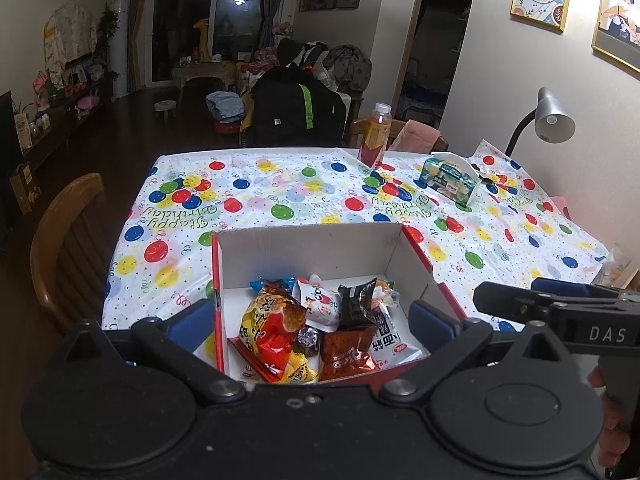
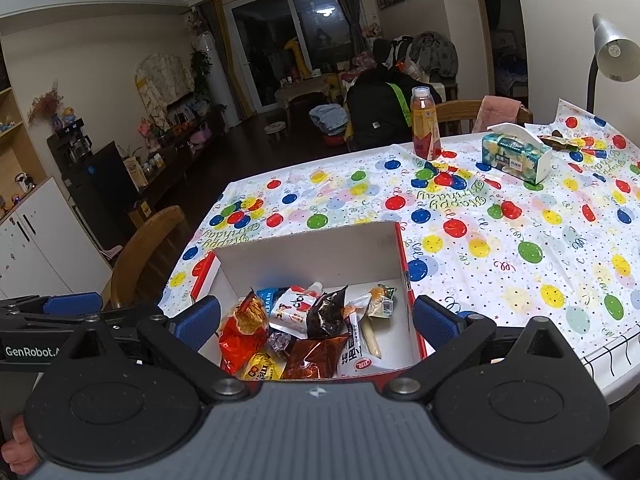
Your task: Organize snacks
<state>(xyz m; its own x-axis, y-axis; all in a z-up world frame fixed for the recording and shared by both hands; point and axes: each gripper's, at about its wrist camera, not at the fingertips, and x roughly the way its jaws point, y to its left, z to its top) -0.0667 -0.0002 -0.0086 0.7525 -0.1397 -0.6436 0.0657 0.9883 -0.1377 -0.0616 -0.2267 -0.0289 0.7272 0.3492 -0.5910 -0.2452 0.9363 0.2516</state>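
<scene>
A cardboard box, red outside and white inside, stands open near the table's front edge. Several snacks lie in it: a red-yellow bag, a white pouch, a black packet and a brown packet. My left gripper hangs open above the box's near side, holding nothing. Its blue pads straddle the left part of the box. My right gripper is open too, over the same box, above the red bag and a pale sausage stick. Both grippers sit side by side.
A balloon-print tablecloth covers the table. At the far side stand a red drink bottle, a tissue box and a desk lamp. A wooden chair stands at the left edge. A small packet lies behind the tissue box.
</scene>
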